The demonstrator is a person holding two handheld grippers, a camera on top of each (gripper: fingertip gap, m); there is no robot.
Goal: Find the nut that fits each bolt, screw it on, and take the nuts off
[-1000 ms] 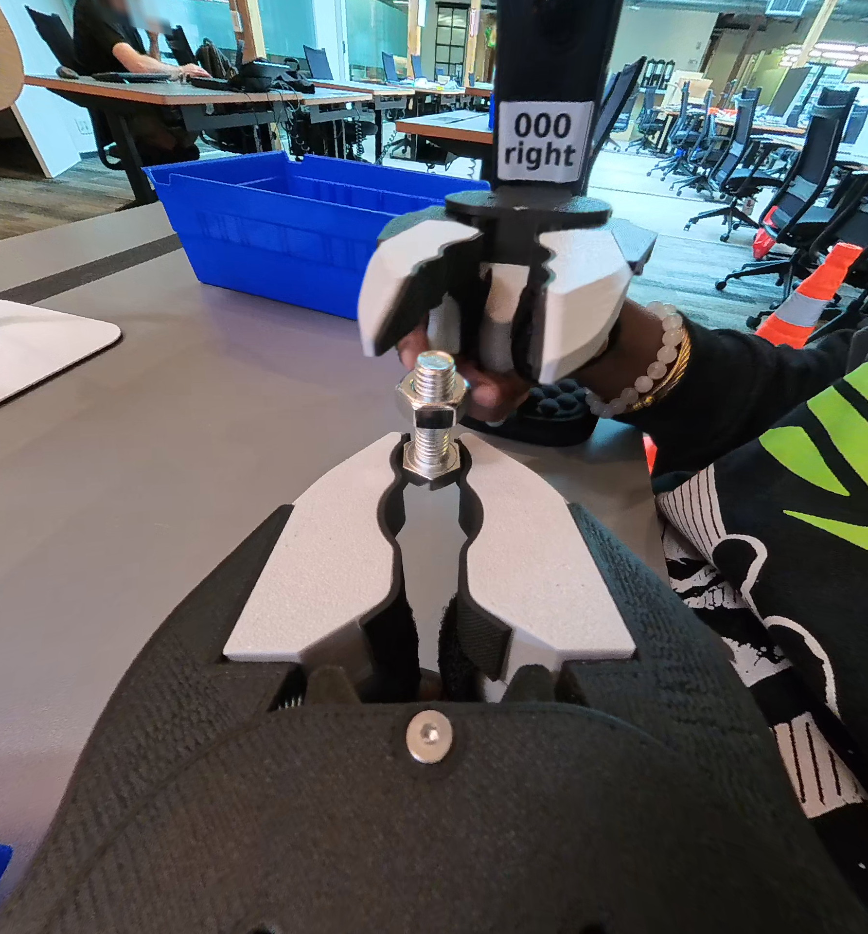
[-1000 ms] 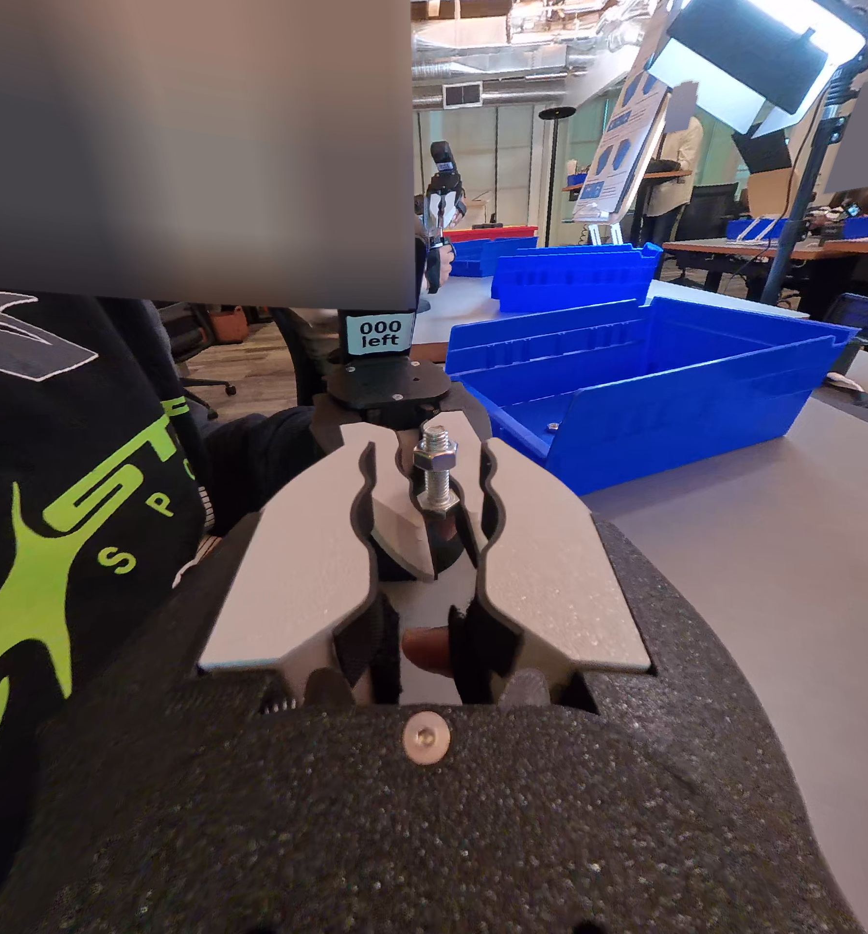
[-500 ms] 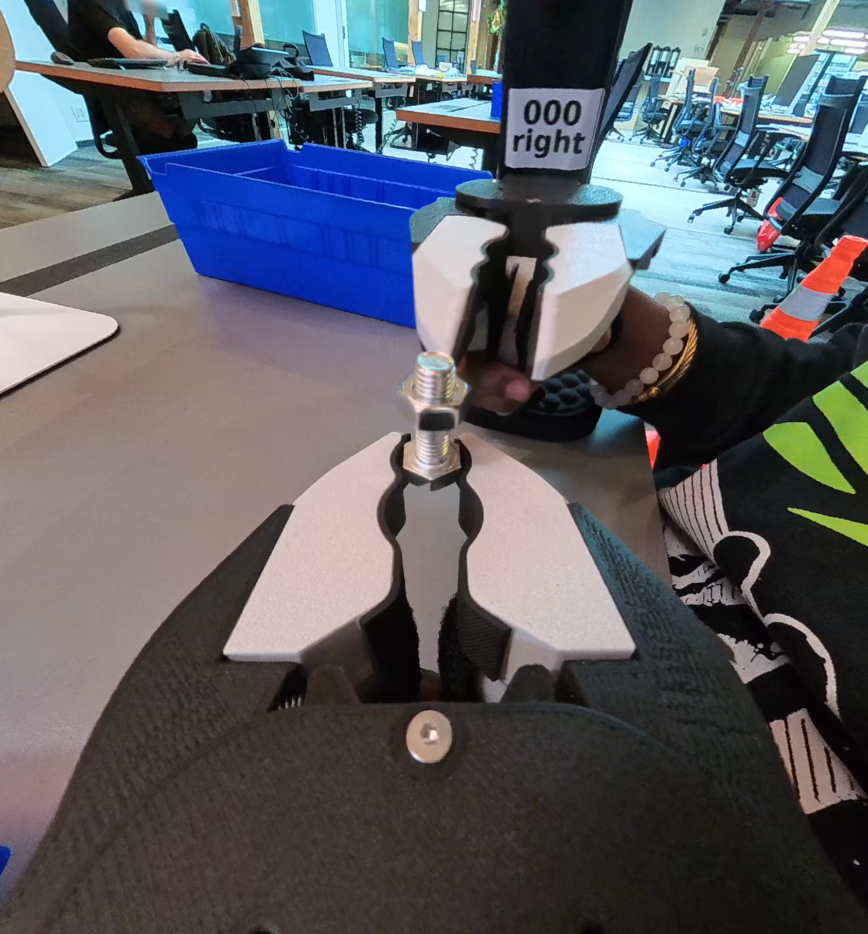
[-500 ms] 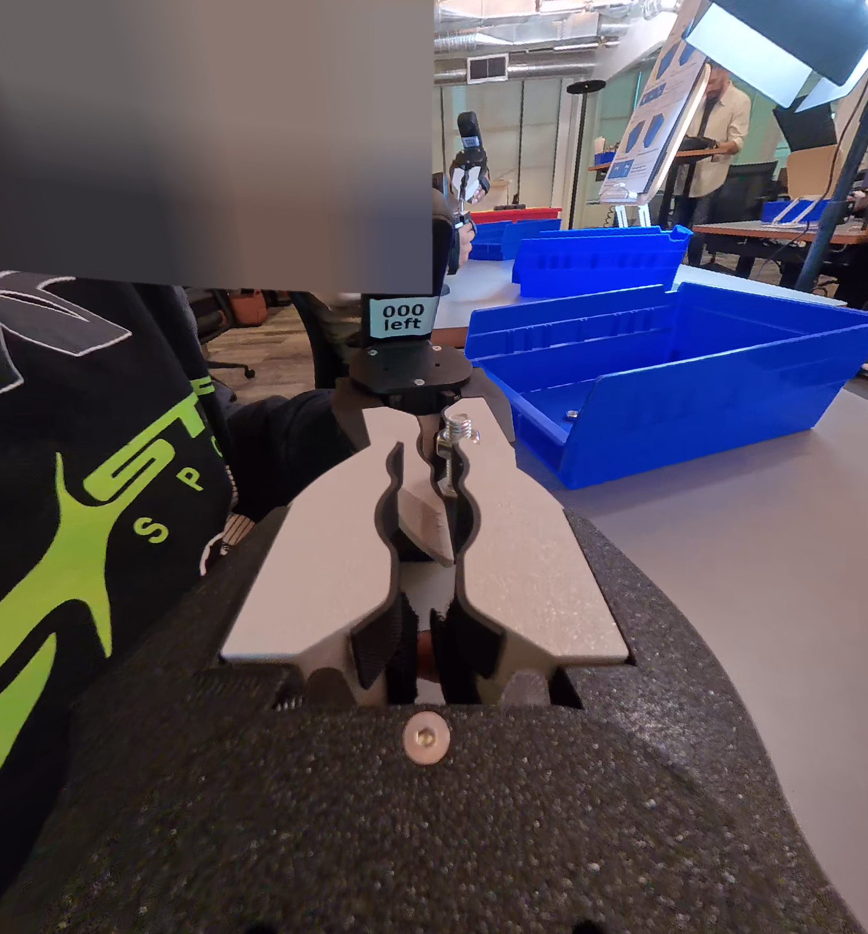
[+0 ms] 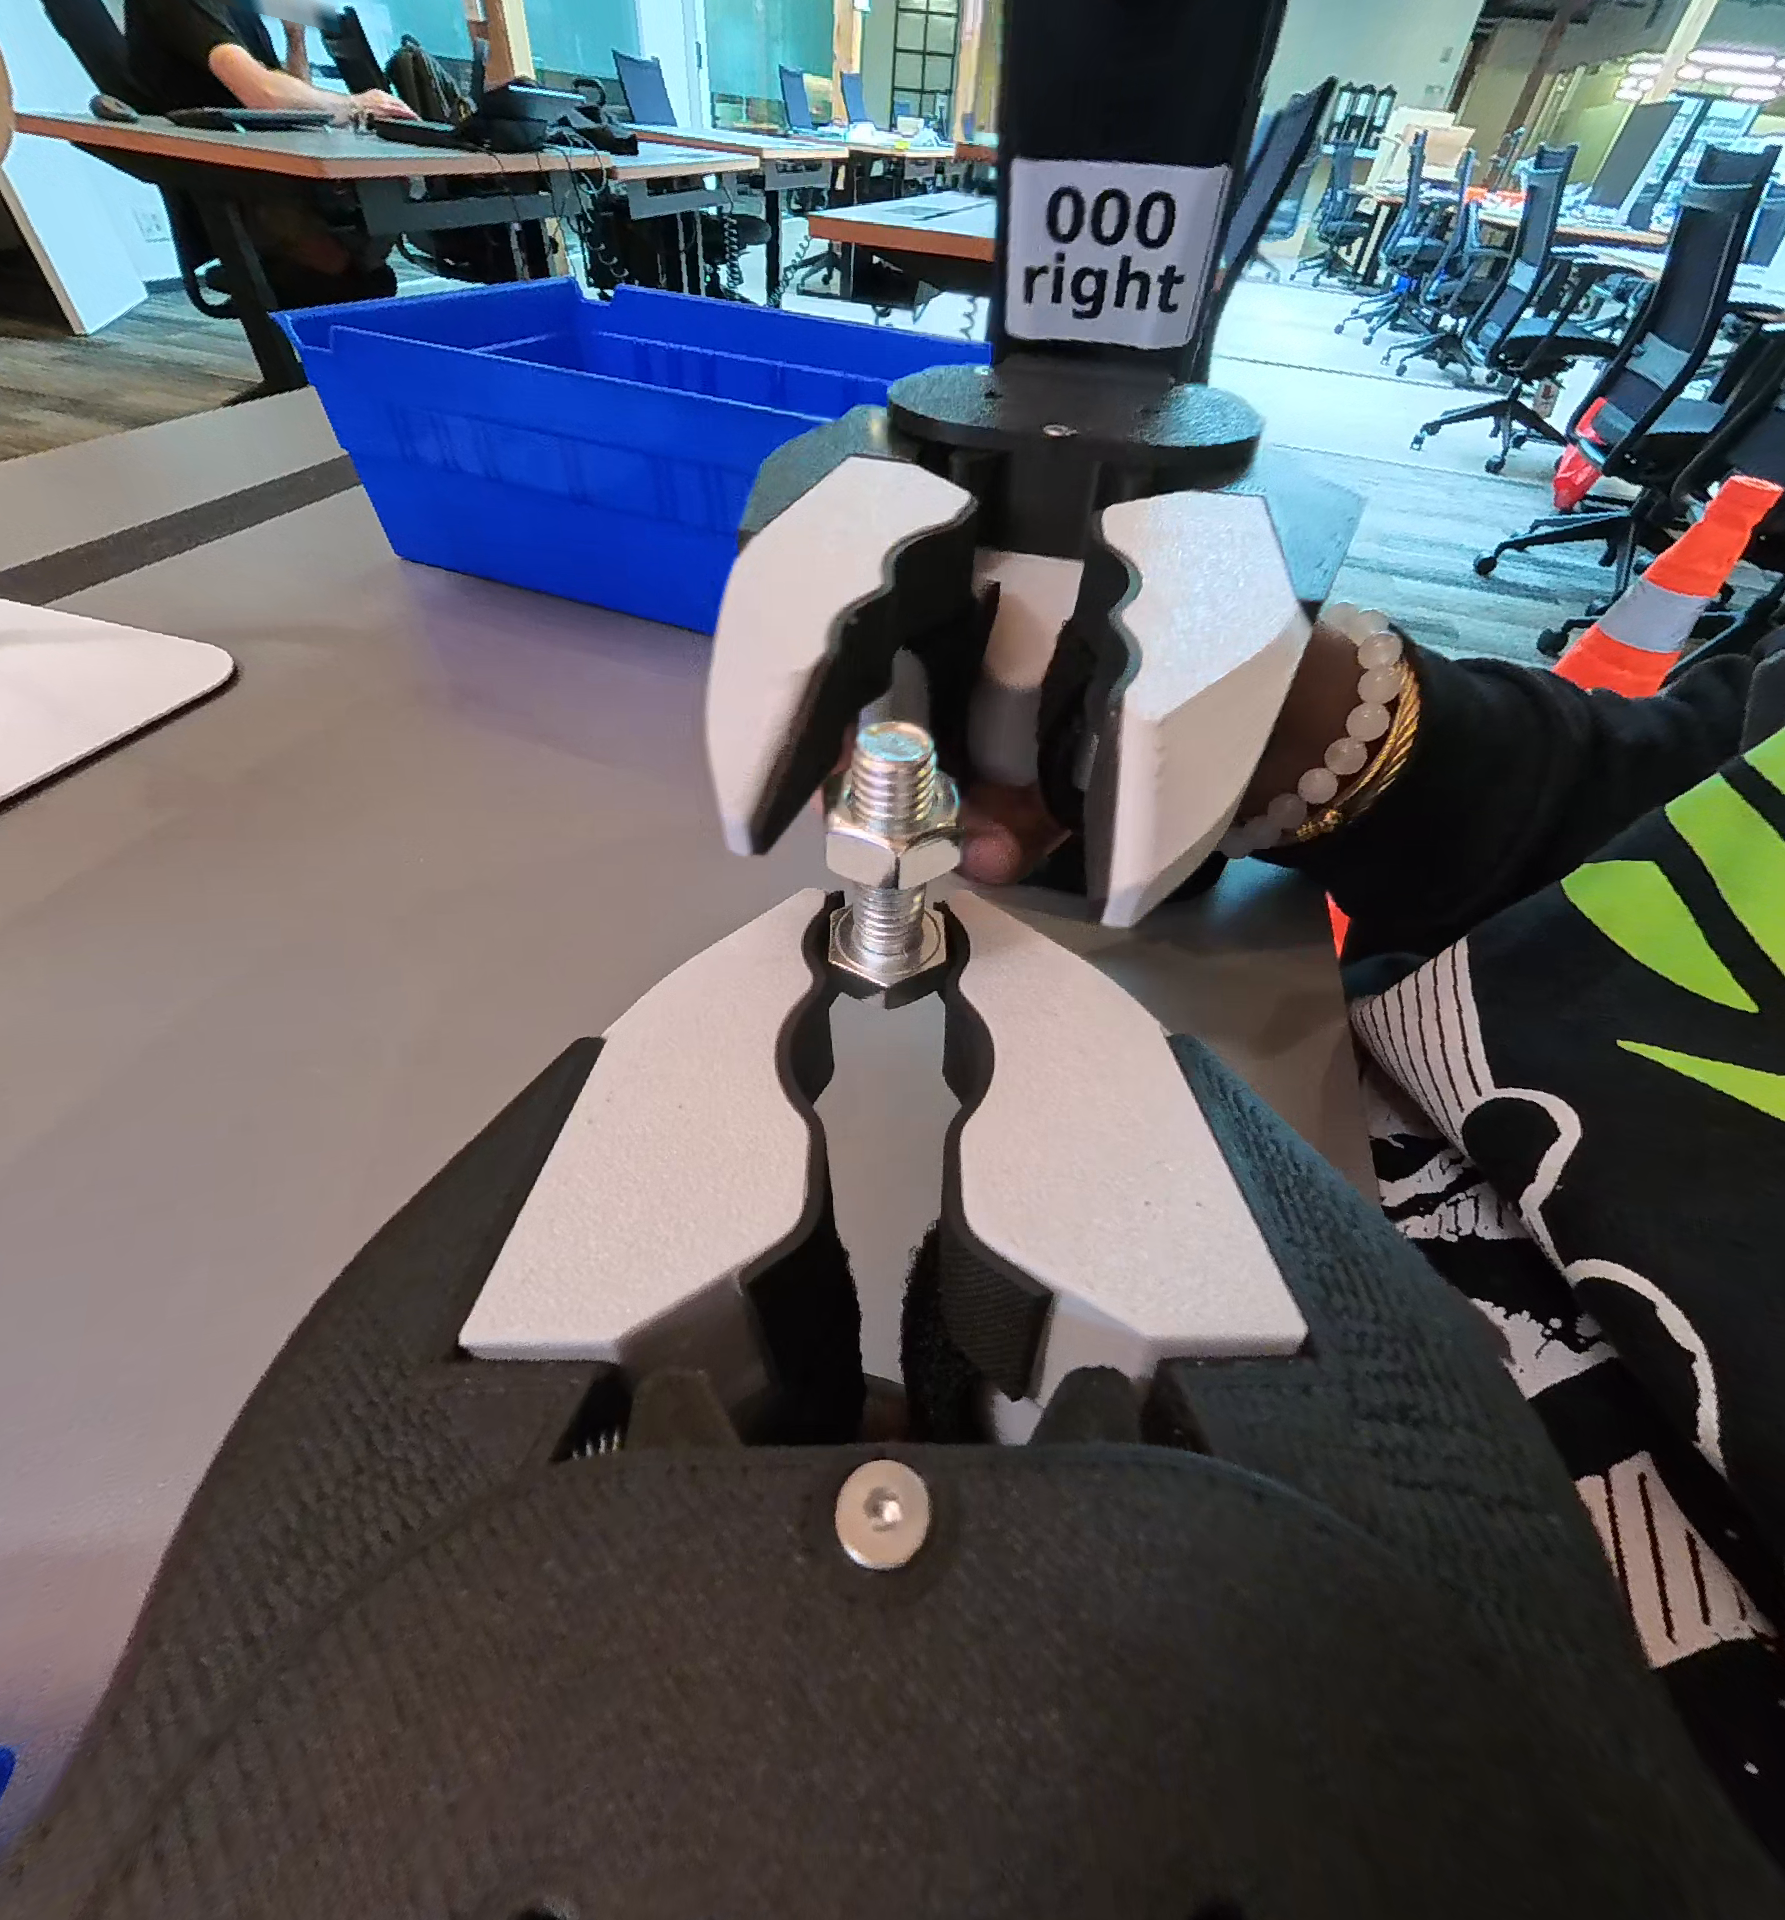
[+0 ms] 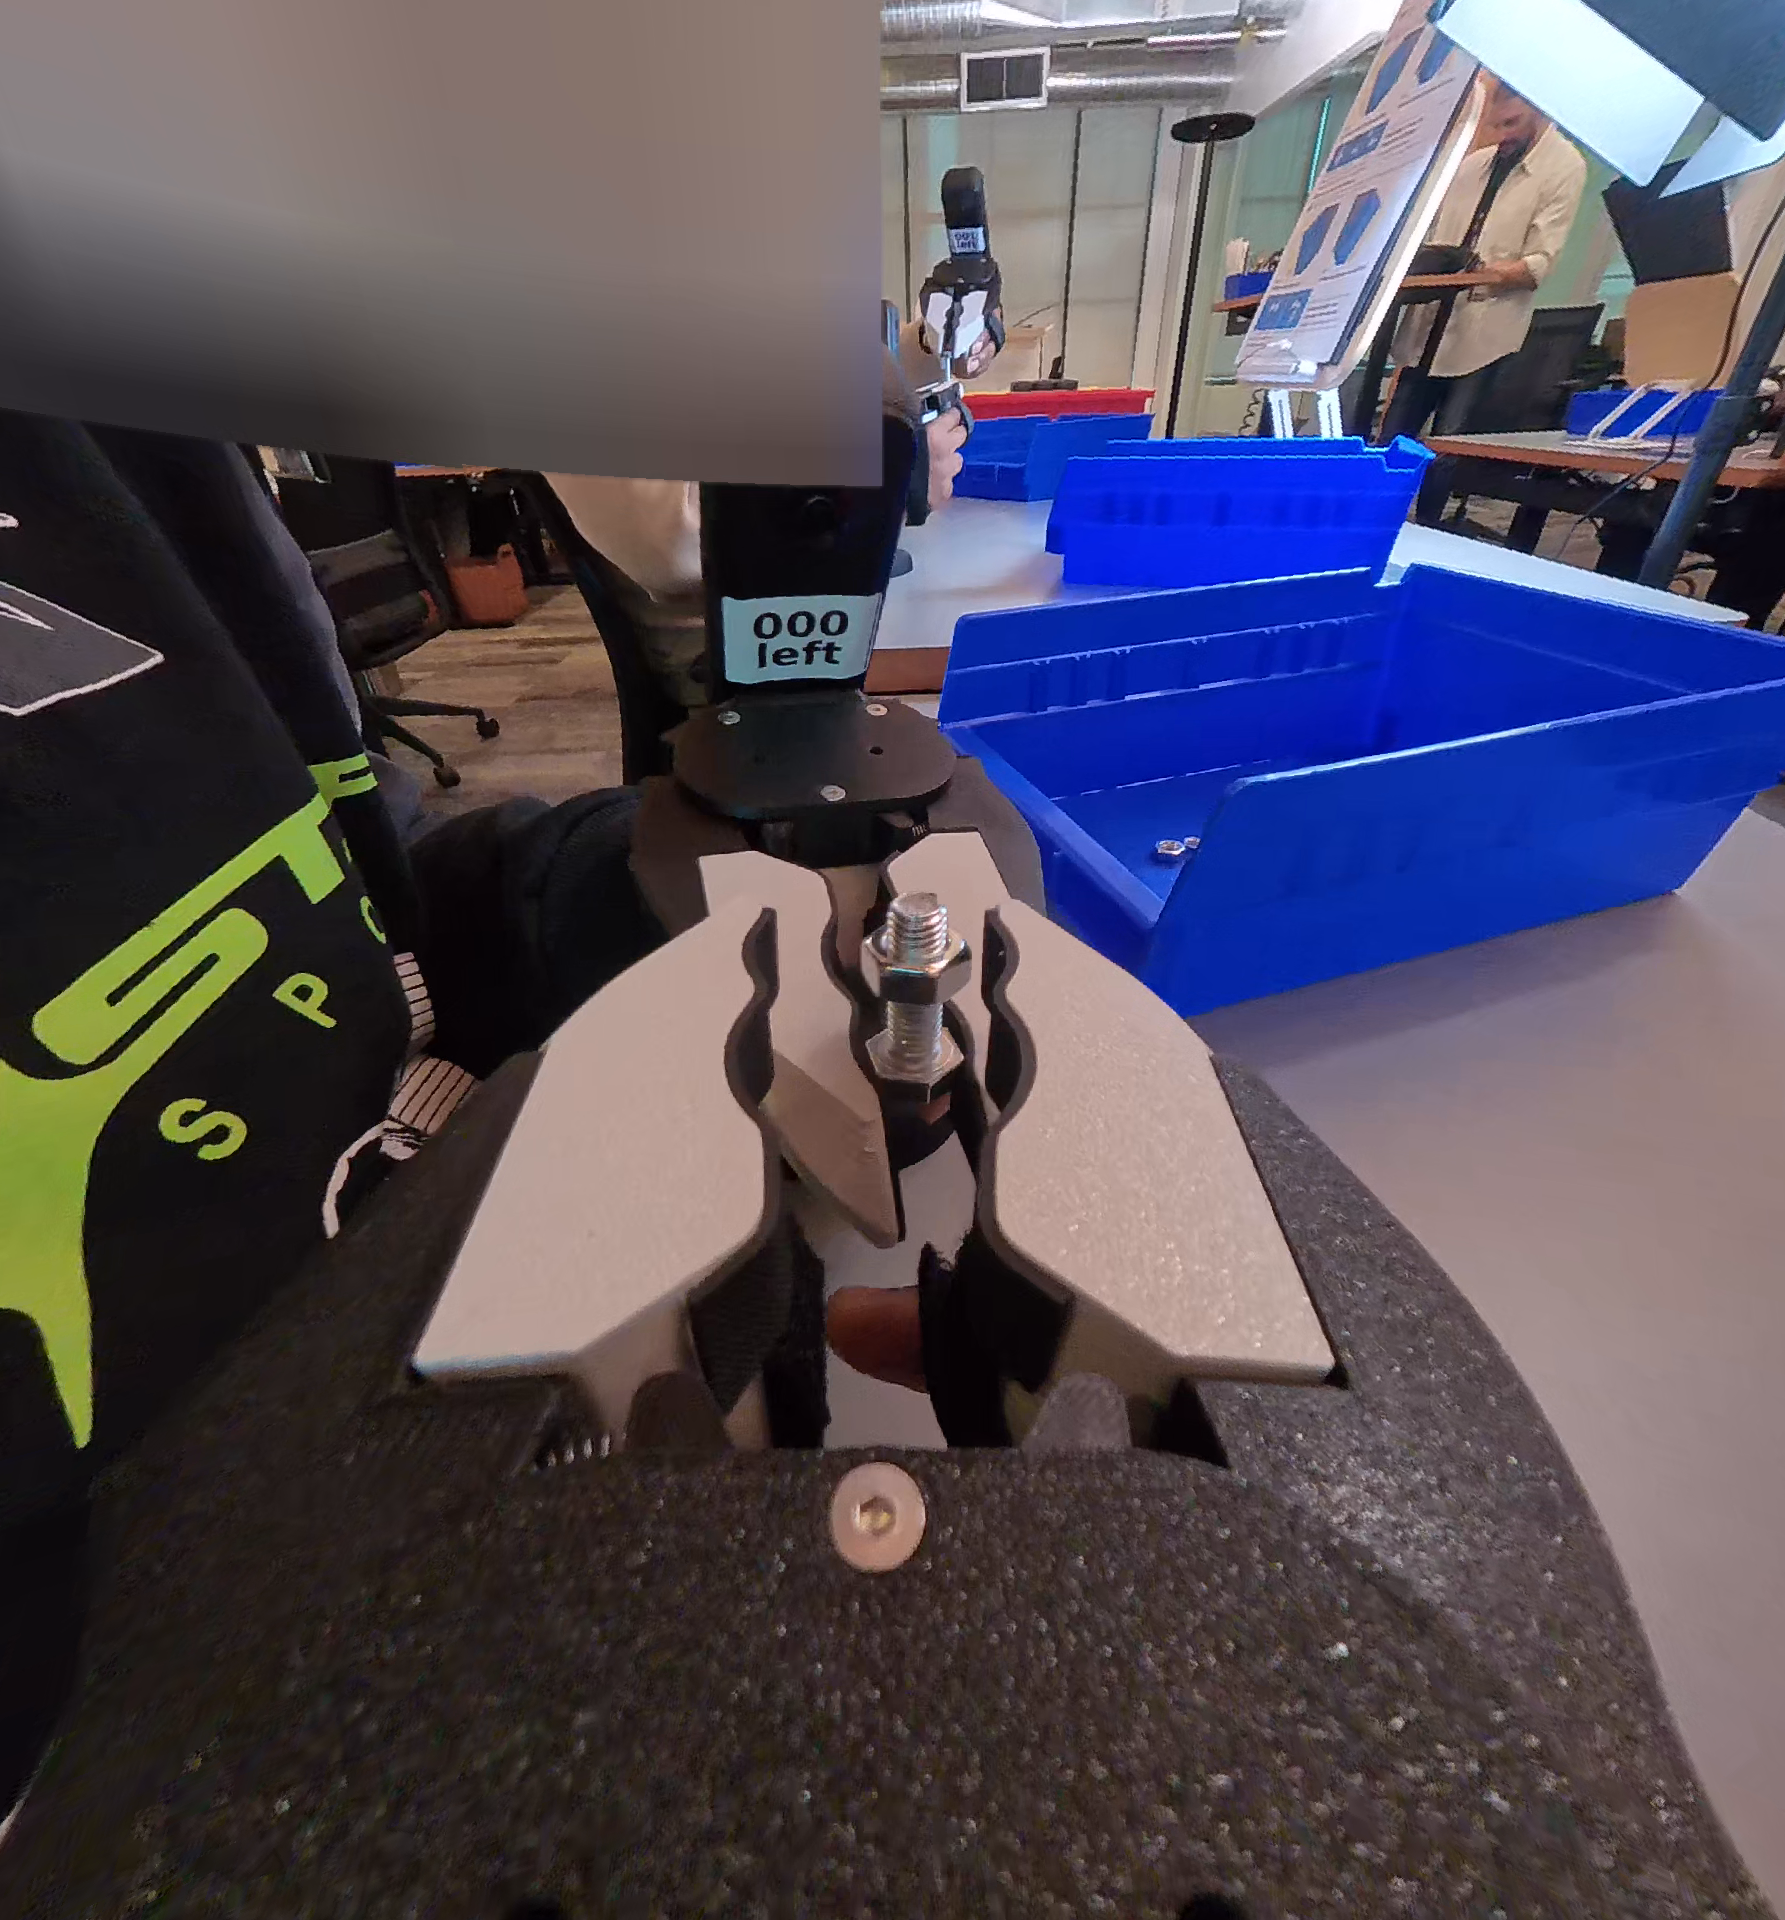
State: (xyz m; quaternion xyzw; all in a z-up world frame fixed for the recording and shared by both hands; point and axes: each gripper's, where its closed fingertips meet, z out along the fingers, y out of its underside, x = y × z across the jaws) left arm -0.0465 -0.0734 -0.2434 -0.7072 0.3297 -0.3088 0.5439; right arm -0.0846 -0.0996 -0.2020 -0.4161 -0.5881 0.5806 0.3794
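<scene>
Left gripper (image 5: 883, 961) fingers clamp the shiny threaded steel bolt (image 5: 886, 883) upright by its head; right gripper (image 6: 883, 987) fingers spread around the silver hex nut (image 6: 916, 961), so close squarely on its flats before turning.

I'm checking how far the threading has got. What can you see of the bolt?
The bolt is shiny silver metal with a threaded shaft, standing upright. The left tongs are shut on its hex head at the bottom. A silver hex nut sits partway down the shaft, with a few threads bare above it and more below. The right tongs are open on either side of the nut, not gripping it. It is held above the grey table.
</scene>
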